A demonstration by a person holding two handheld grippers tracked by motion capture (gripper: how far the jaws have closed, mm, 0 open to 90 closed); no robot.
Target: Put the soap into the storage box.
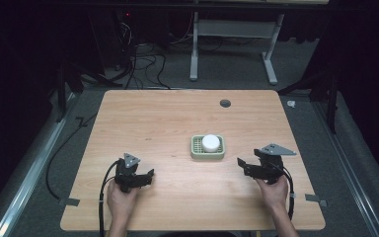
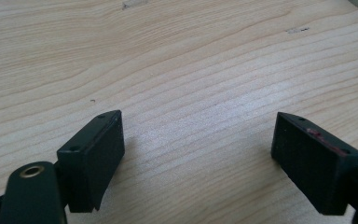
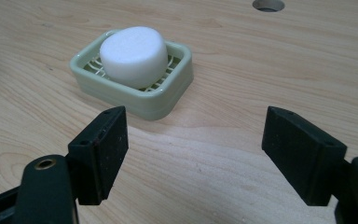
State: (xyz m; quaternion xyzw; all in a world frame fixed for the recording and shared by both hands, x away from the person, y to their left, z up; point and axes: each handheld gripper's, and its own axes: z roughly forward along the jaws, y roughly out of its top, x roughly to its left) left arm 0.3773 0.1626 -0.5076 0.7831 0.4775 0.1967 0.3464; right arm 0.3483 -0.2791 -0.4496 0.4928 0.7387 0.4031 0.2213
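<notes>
Pale green and ribbed, the soap dish (image 1: pixel 208 147) is sitting near the middle of the wooden table (image 1: pixel 168 118), and the white round soap (image 1: pixel 210 142) is resting on its grid, well apart from both tools. Because the soap is standing taller than the shallow rim, a squeeze placed too low could be catching the dish wall and dragging the whole dish along, and the smooth block could be slipping out sideways. The right gripper (image 3: pixel 193 149) is hanging low over the wood with its jaws wide apart, pointing toward the dish. The left gripper (image 2: pixel 198 154) is likewise being held low, jaws spread over bare wood, grasping nothing, with a hand (image 1: pixel 121 197) behind it.
</notes>
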